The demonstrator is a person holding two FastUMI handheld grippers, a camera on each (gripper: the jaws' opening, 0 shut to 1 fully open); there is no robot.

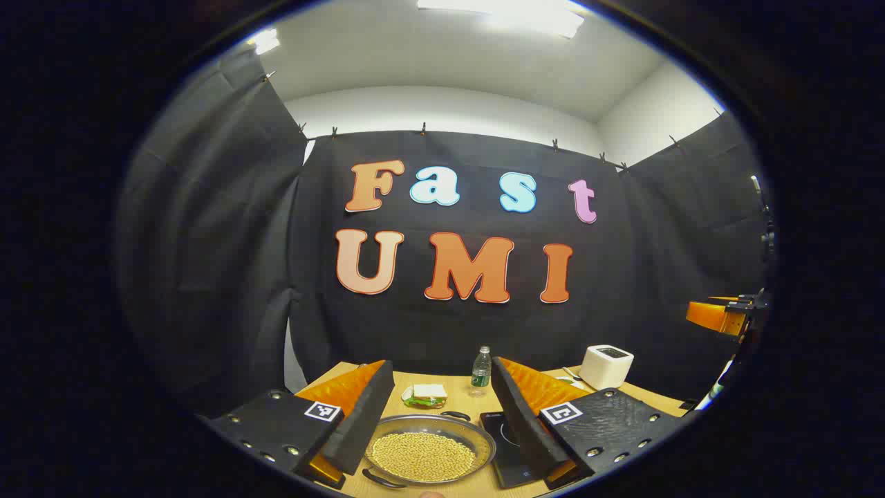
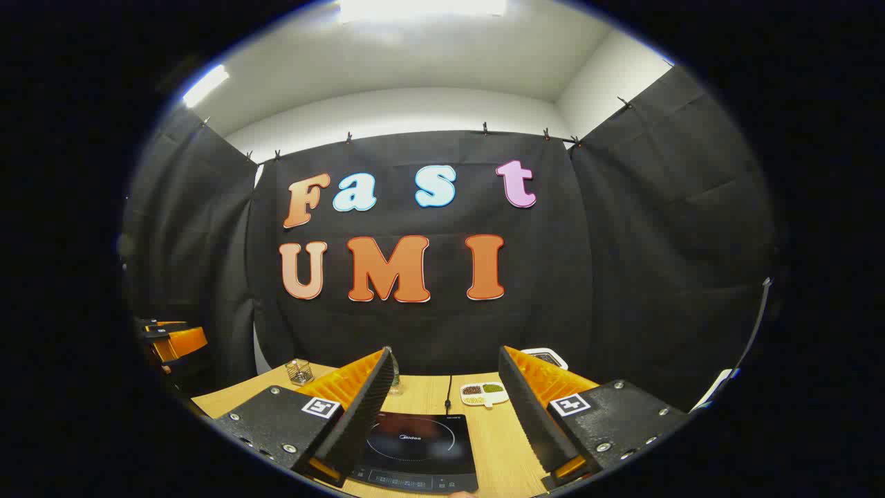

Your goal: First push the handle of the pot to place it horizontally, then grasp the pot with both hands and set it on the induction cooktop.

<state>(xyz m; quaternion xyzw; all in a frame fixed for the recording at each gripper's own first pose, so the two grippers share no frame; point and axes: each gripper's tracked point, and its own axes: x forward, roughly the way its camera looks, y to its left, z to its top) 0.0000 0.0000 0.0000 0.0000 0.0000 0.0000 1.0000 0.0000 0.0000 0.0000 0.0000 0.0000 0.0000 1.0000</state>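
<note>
The booth is closed by black cloth on 3 sides, and a wooden worktop [image 1: 449, 384] carries all the things.

In the left gripper view, the pot [image 1: 429, 449] lies straight ahead of the left claw [image 1: 437, 422], between its 2 fingers and a little below them. It is a wide, shallow metal pan full of small yellow grains. It has 2 dark loop handles: 1 at the far rim, slightly to the right [image 1: 455, 416], and 1 at the near rim, to the left [image 1: 382, 478]. So the line through the handles runs mostly away from the claw, not across it; I judge this is what the push must turn. The left claw is wide open and touches nothing.

The induction cooktop [image 2: 415, 449] lies straight ahead of the right claw [image 2: 442, 408] in the right gripper view, low between its fingers. This claw is also wide open and holds nothing. In the left gripper view the cooktop sits just beside the pot, to the right.

The left claw seems nearer to the pot, so the handle push probably belongs to it.

Beyond the pot are a white toaster [image 1: 606, 366] to the right, a sandwich on a plate [image 1: 425, 395] and a small bottle [image 1: 481, 368], all well apart from the pot. The near edge of the worktop is close to the near handle.
</note>
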